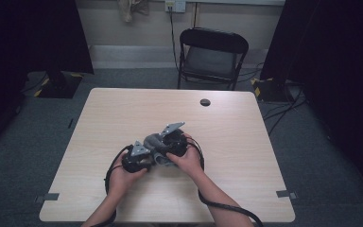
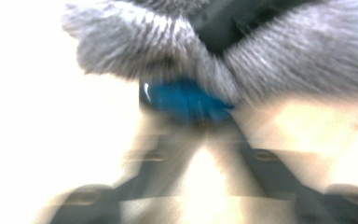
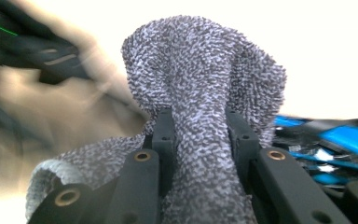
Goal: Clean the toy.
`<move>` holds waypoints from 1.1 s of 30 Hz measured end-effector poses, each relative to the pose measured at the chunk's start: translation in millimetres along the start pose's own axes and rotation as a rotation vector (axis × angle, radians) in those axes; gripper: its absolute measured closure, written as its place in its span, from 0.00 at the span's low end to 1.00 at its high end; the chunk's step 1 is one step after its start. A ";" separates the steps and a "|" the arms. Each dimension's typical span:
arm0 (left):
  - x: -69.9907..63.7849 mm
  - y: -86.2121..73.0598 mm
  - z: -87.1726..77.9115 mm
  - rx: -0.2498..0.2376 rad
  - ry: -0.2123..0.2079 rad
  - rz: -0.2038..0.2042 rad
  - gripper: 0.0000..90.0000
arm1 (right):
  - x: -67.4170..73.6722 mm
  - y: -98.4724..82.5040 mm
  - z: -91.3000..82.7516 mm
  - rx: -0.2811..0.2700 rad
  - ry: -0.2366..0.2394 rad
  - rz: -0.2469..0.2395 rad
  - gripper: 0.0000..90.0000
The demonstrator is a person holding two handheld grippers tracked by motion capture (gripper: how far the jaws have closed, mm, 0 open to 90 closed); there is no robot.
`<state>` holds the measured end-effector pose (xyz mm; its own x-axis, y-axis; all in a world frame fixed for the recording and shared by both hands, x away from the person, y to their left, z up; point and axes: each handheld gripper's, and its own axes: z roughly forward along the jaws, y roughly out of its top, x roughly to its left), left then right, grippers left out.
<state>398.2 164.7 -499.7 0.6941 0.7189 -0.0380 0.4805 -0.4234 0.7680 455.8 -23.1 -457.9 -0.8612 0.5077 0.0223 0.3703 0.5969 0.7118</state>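
Observation:
A grey terry cloth (image 1: pixel 157 142) is bunched between the two grippers at the middle of the table (image 1: pixel 123 109). My right gripper (image 1: pixel 163 147) is shut on it. In the right gripper view a thick fold of the cloth (image 3: pixel 200 60) stands up between the black jaws of my right gripper (image 3: pixel 199 116). My left gripper (image 1: pixel 151 158) sits just left of it, tips toward the cloth. In the blurred left gripper view, the left gripper (image 2: pixel 191 116) has its jaws drawn together at a blue tip, where the cloth (image 2: pixel 135 42) looks pinched into two lobes.
A black folding chair (image 1: pixel 212 52) stands beyond the far edge. A dark round grommet (image 1: pixel 205 102) sits near the back of the tabletop. Black cables (image 1: pixel 227 205) trail from both grippers toward the near edge. Dark curtains and stands flank the table.

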 end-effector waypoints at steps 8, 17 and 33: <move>0.0 0.4 0.7 0.007 0.018 0.002 0.61 | -15.8 -7.5 -0.5 -0.027 0.046 0.090 0.79; -3.5 9.1 13.0 0.047 0.042 -0.001 0.22 | -11.8 -5.9 0.0 -0.021 0.059 0.083 0.79; -4.5 17.0 22.1 0.034 0.029 0.010 0.30 | -1.8 -6.3 3.6 -0.021 0.076 0.077 0.79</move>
<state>415.1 142.1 -500.6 0.6835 0.7299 -0.0111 0.4917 -0.4491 0.7460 456.2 -25.5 -465.0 -0.8550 0.5021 0.1300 0.4292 0.5443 0.7208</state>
